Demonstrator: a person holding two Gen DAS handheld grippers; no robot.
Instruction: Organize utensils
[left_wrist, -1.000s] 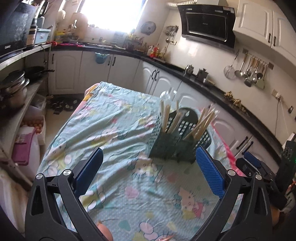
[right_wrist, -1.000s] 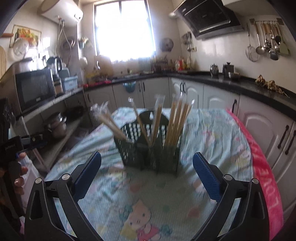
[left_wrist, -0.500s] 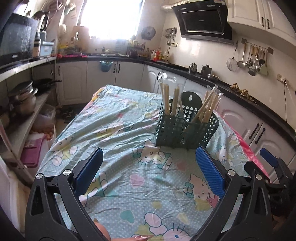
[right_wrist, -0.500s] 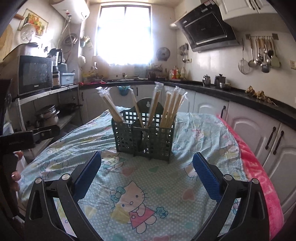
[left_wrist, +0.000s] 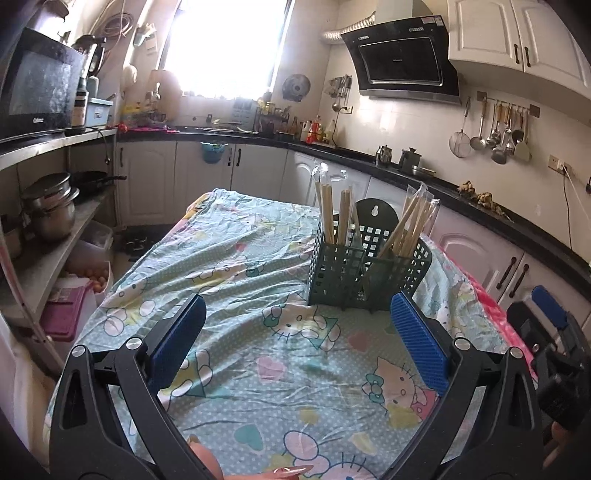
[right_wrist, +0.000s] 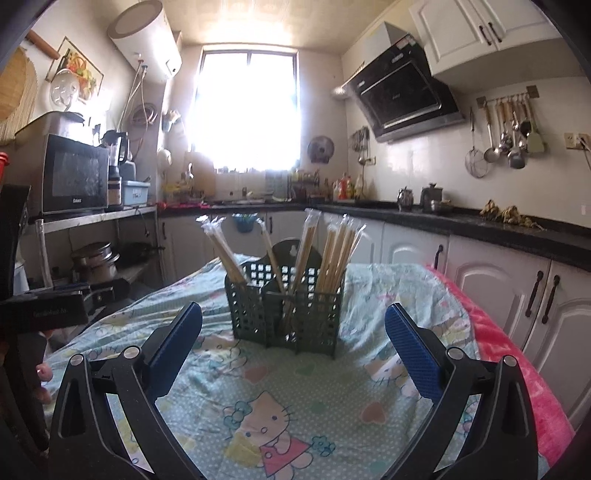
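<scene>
A dark green mesh utensil holder (left_wrist: 364, 275) stands on the table, also in the right wrist view (right_wrist: 284, 314). Wrapped wooden chopsticks (left_wrist: 334, 212) stand in its compartments, several leaning outward (right_wrist: 334, 254). My left gripper (left_wrist: 297, 336) is open and empty, held back from the holder above the cloth. My right gripper (right_wrist: 293, 341) is open and empty, a short way in front of the holder. The right gripper also shows at the right edge of the left wrist view (left_wrist: 550, 343).
The table carries a light blue cartoon-print cloth (left_wrist: 236, 266) and a pink towel along its right edge (right_wrist: 517, 365). Shelves with pots (left_wrist: 50, 210) and a microwave (right_wrist: 74, 175) stand to the left. Counters and cabinets (right_wrist: 491, 258) run behind and to the right.
Both views have levelled and steadied. The holder now sits lower and closer to centre in each view. Both grippers stay open and empty.
</scene>
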